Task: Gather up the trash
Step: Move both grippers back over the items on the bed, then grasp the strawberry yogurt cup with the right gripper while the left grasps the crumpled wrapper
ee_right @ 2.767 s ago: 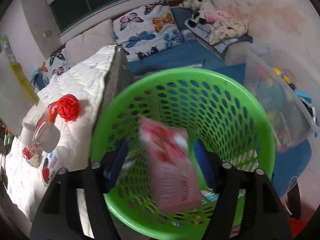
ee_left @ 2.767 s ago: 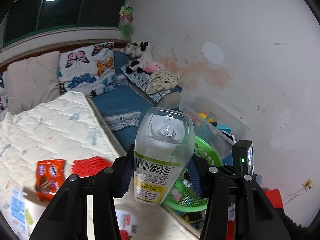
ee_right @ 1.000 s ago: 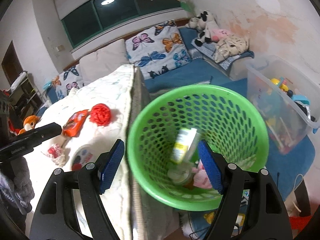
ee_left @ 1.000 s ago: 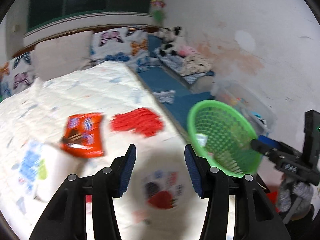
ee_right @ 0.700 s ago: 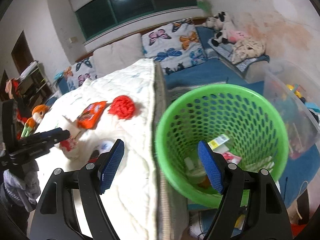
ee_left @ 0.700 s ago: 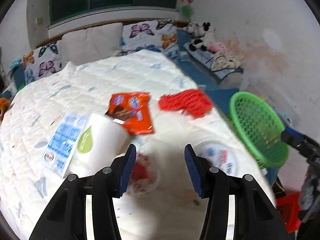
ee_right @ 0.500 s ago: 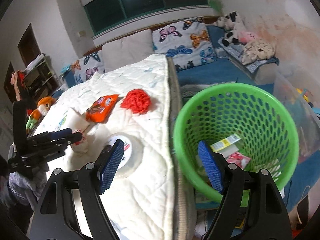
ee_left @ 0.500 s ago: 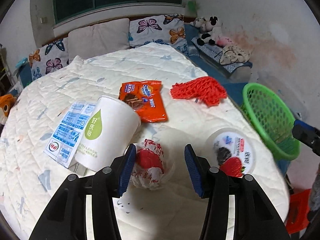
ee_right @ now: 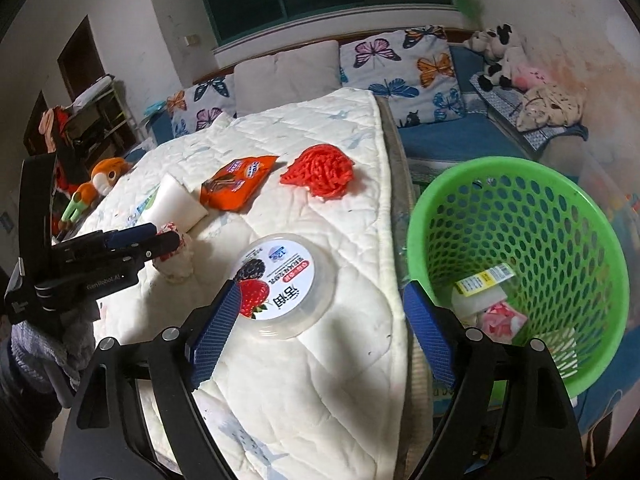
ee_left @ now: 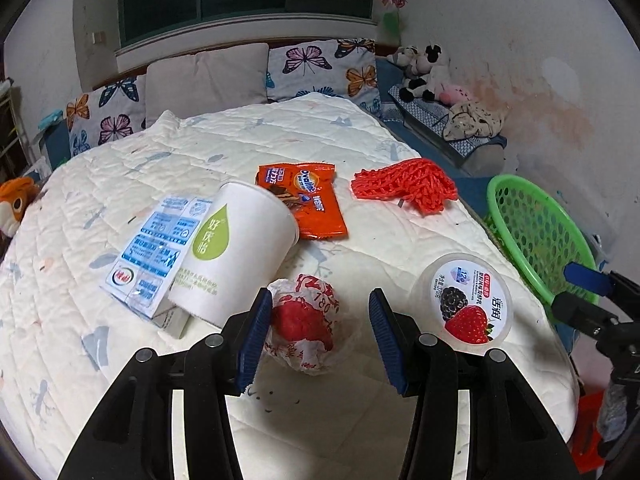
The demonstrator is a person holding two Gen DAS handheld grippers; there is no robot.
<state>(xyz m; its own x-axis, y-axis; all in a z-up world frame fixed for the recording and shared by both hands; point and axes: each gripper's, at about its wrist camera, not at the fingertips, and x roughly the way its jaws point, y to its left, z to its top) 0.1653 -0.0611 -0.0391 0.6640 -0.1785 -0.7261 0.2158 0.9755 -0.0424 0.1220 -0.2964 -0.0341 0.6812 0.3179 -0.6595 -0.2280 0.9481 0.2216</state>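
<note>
Both tongs have swung from the green basket (ee_right: 516, 264) back to the bed: left tongs (ee_left: 318, 336) apart around a crumpled wrapper (ee_left: 304, 322), right tongs (ee_right: 320, 332) opening, empty, nearing the yogurt tub (ee_right: 286, 284) beside the basket.

Right tool (ee_right: 320, 328), jaws opening and empty, hovers over yogurt tub (ee_right: 286, 286) beside green basket (ee_right: 600, 240).

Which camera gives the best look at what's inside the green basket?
The right wrist view: it looks down into the green basket, showing a bottle with a yellow label and a pink wrapper. The left wrist view catches only its rim and mesh wall at the right edge.
</note>
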